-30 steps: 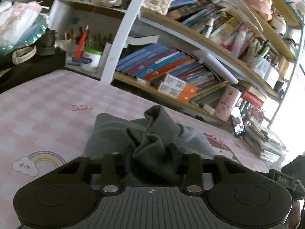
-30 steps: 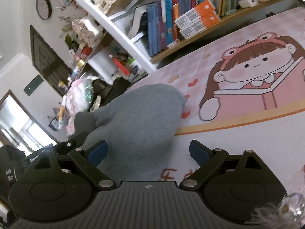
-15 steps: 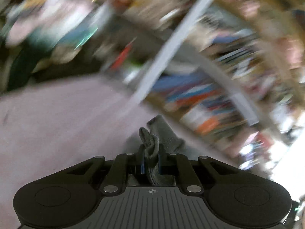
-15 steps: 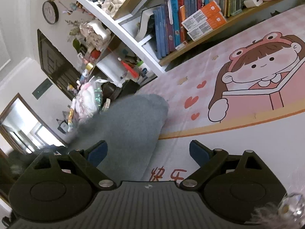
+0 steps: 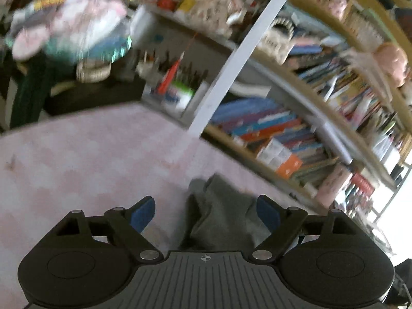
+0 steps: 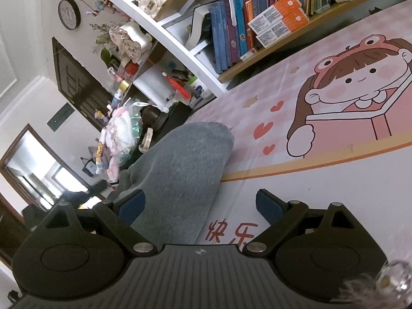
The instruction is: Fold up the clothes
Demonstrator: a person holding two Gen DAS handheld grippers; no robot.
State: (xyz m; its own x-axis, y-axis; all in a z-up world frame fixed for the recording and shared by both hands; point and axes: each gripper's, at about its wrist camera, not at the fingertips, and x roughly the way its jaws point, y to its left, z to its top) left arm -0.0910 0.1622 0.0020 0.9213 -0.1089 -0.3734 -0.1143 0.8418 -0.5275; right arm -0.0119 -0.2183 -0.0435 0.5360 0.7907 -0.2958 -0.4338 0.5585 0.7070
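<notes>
The left gripper (image 5: 204,212) has its jaws spread wide, the blue pads (image 5: 143,215) well apart and nothing between them in contact. The grey garment (image 5: 221,221) lies on the pink checked mat (image 5: 85,159) directly ahead of that gripper, in the gap between the two fingers but below and beyond them. It is bunched there into a ridge that rises toward the far side. The left wrist view is smeared by motion, so whether the cloth brushes the right-hand pad is hard to tell; it looks just clear of it. Behind the mat runs a bookshelf (image 5: 278,134) packed with books, and a white upright post (image 5: 242,54) slants across the shelving.

In the right wrist view the same grey garment (image 6: 180,177) stretches as a long smooth tongue across the mat, its rounded far end near three red hearts (image 6: 267,135) printed on the surface. Its near end passes under the left finger of the right gripper (image 6: 199,206), whose jaws are also parted wide and hold nothing. The cloth fills the left half of the gap between the pads; the right half shows bare mat with red printed characters (image 6: 231,233). Further right a cartoon girl (image 6: 360,82) in a frog hat is printed on the mat.
</notes>
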